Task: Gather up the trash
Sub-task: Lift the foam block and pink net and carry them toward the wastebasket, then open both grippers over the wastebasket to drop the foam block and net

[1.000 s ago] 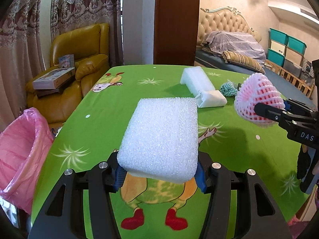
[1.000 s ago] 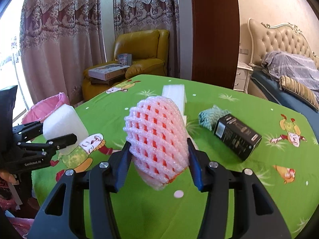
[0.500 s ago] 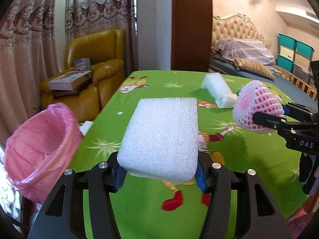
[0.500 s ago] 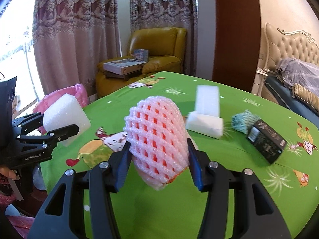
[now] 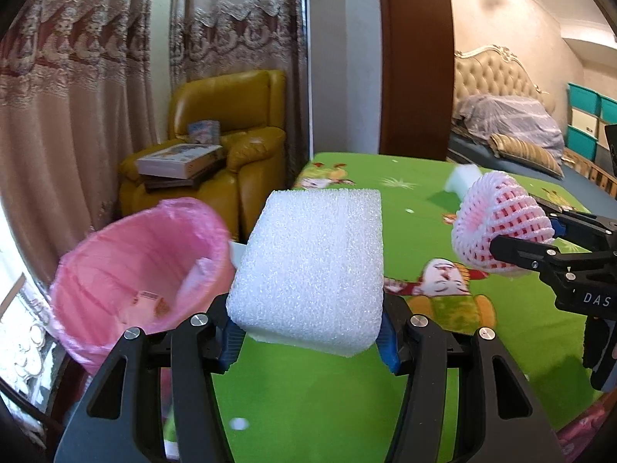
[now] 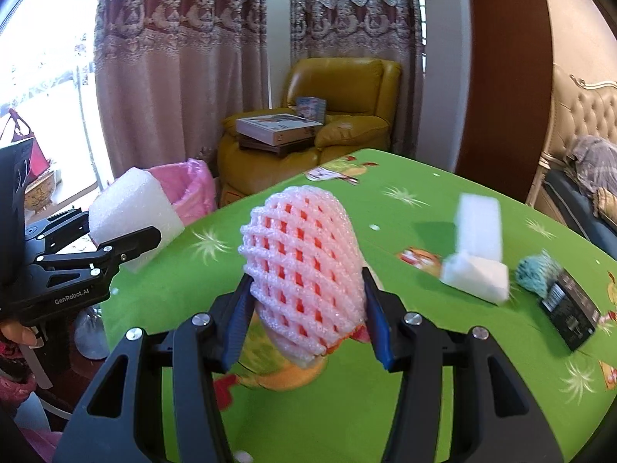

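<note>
Both grippers swung left since a second ago. Left gripper (image 5: 308, 332) clamps white foam block (image 5: 312, 266), now beside pink-lined bin (image 5: 131, 270), previously far left. Right gripper (image 6: 306, 320) clamps pink foam net (image 6: 304, 270) over green table (image 6: 424, 405).

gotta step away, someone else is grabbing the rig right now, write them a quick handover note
Left gripper: shut on the white foam block, held beside the pink-lined bin, not yet over it.
Right gripper: shut on the pink foam fruit net, above the green table.
Done: both pieces picked up; some scraps already in the bin.
Left: drop both in, then fetch the two white foam pieces, teal wad and black box.
</note>
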A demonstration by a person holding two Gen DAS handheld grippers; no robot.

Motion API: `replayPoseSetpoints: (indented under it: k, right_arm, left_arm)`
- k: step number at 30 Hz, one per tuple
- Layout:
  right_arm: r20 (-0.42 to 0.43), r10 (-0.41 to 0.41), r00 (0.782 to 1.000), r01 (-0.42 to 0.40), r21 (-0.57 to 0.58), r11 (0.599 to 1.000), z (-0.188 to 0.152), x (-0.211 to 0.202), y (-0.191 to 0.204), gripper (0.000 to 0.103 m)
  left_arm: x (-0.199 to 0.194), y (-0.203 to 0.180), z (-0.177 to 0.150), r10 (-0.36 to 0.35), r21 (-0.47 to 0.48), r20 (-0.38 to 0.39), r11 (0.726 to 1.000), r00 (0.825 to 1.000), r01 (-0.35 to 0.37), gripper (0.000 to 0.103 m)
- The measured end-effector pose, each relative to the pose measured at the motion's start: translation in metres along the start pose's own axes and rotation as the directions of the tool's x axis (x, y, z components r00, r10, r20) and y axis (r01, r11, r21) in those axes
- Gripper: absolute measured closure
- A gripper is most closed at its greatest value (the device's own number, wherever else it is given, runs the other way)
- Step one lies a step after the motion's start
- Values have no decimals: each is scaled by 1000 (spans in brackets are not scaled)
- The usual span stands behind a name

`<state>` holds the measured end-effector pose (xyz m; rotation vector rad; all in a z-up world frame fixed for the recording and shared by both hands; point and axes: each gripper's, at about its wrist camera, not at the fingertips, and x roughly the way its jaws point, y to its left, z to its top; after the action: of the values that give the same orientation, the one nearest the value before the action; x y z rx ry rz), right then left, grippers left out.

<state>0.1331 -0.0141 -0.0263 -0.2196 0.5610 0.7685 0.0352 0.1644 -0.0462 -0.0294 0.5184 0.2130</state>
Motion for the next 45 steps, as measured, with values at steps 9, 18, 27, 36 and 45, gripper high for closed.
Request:
replayPoseSetpoints:
  k: [9,18,27,36,45]
  right_arm:
    - [3,74,997,-73,-73,995,25,28,48,52]
    - [9,141,990,-138,-174,975,51,57,103,51]
    - [-10,224,974,-222,-192,956,87,94,143,50]
    - [5,254,967,-247,-229,942,112,123,170,46]
    - [40,354,934,-346,-136,928,140,141,163,22]
  left_arm:
    - [-17,55,4,81,-62,35,995,996,-79,50]
    - [-25,117,2,178,-109,31,979,984,-173,50]
    - [-11,164,4,208,-138,-2,969,978,-206,50]
    - [8,197,11,221,-157,-19,962,975,-221,50]
    - [19,212,10,252,-208,-10,946,968,-249,14]
